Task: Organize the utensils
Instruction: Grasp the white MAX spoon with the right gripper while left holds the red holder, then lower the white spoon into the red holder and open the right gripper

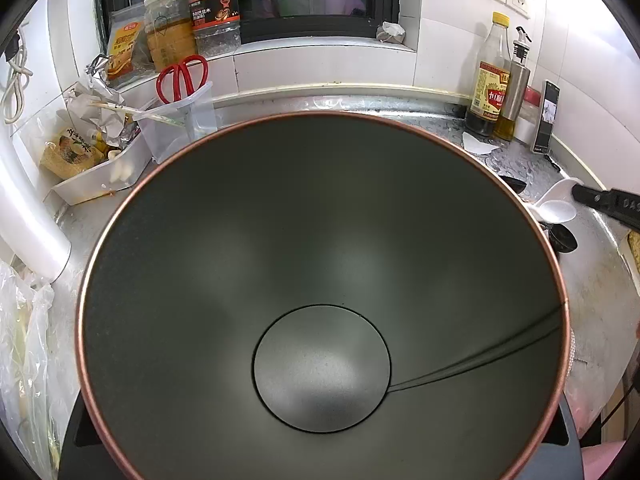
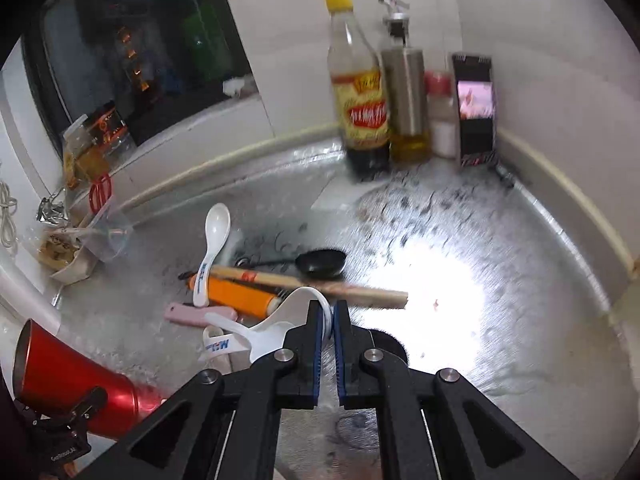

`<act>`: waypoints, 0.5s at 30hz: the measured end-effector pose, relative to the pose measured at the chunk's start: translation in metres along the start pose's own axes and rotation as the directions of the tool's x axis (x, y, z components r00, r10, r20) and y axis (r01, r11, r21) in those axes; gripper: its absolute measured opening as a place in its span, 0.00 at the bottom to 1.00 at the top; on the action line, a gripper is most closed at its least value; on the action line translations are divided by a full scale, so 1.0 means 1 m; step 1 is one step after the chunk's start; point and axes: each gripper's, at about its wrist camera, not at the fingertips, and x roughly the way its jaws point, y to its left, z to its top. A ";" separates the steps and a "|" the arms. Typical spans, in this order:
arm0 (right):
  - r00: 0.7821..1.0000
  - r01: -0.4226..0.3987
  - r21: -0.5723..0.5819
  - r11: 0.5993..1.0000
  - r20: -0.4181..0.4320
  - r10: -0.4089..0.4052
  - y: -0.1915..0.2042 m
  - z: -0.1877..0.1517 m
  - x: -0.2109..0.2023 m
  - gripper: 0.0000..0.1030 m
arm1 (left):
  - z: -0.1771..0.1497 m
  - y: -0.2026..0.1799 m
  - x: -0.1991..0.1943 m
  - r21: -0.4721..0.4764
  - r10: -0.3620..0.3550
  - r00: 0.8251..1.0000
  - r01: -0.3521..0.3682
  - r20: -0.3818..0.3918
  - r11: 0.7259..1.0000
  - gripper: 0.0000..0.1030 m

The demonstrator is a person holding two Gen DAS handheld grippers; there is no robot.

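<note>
the cup [image 1: 320,280] is matt dark grey inside with a coppery rim; outside [image 2: 80,376] it is glossy red metal. the counter [image 2: 500,240] is brushed, shiny steel. the spoon [image 2: 276,328] looks glossy white plastic, the rolling pin [image 2: 320,282] bare wood, the oil bottle [image 2: 404,92] brushed steel.

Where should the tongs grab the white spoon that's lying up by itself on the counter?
Grab the white spoon by its thin handle, just below the bowl, coming straight down from above with one finger on each long side. The handle is narrow and its lower end rests on the orange tool, so it is probably lifted slightly; the rounded bowl would likely slip.
</note>
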 end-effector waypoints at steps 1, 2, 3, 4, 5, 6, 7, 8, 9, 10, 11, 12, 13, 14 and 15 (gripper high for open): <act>1.000 0.007 -0.002 1.000 0.010 -0.007 0.000 0.001 -0.003 0.06 | 0.000 0.000 0.000 0.000 0.000 1.000 0.000 0.000 1.000 0.87; 0.999 0.020 -0.006 1.000 0.025 -0.020 -0.001 0.003 -0.008 0.06 | 0.000 0.000 0.000 -0.001 0.000 1.000 0.000 0.000 1.000 0.87; 0.999 0.035 -0.014 0.999 0.040 -0.034 -0.001 0.004 -0.012 0.06 | 0.000 0.000 0.000 -0.002 0.000 1.000 0.000 0.001 1.000 0.87; 0.997 0.051 -0.028 0.998 0.058 -0.049 -0.001 0.005 -0.017 0.06 | 0.000 0.000 0.000 -0.001 -0.001 1.000 0.001 0.001 1.000 0.87; 0.995 0.063 -0.041 0.997 0.075 -0.060 -0.001 0.007 -0.022 0.06 | 0.000 0.000 -0.001 -0.002 -0.001 1.000 0.001 0.002 1.000 0.87; 0.994 0.069 -0.047 0.997 0.089 -0.065 0.000 0.008 -0.026 0.06 | 0.000 0.001 -0.001 -0.004 -0.002 1.000 0.002 0.002 1.000 0.87; 0.993 0.074 -0.050 0.996 0.099 -0.068 0.000 0.009 -0.028 0.06 | 0.000 0.000 -0.001 -0.006 -0.002 1.000 0.002 0.002 1.000 0.87; 0.991 0.080 -0.054 0.995 0.109 -0.073 0.000 0.011 -0.033 0.06 | 0.000 0.000 -0.001 -0.007 -0.002 1.000 0.002 0.003 1.000 0.87; 0.989 0.092 -0.061 0.994 0.123 -0.084 0.000 0.012 -0.036 0.06 | 0.000 0.001 -0.001 -0.010 -0.003 1.000 0.003 0.003 1.000 0.87; 0.987 0.103 -0.068 0.992 0.131 -0.093 0.001 0.012 -0.038 0.06 | 0.000 0.001 -0.001 -0.011 -0.003 1.000 0.003 0.004 1.000 0.87; 0.985 0.113 -0.075 0.991 0.137 -0.102 0.002 0.013 -0.039 0.06 | -0.001 0.001 -0.002 -0.012 -0.004 1.000 0.004 0.004 1.000 0.87; 0.984 0.123 -0.084 0.989 0.141 -0.110 0.003 0.013 -0.039 0.06 | -0.001 0.000 -0.002 -0.013 -0.004 1.000 0.004 0.004 1.000 0.87; 0.983 0.132 -0.093 0.987 0.143 -0.118 0.004 0.012 -0.040 0.06 | -0.001 0.001 -0.002 -0.013 -0.005 1.000 0.005 0.005 1.000 0.87; 0.983 0.135 -0.098 0.986 0.141 -0.120 0.004 0.012 -0.039 0.06 | -0.001 0.001 -0.002 -0.013 -0.004 1.000 0.004 0.004 1.000 0.87; 0.984 0.134 -0.099 0.986 0.135 -0.120 0.003 0.012 -0.038 0.06 | -0.001 0.001 -0.002 -0.013 -0.004 1.000 0.004 0.004 1.000 0.87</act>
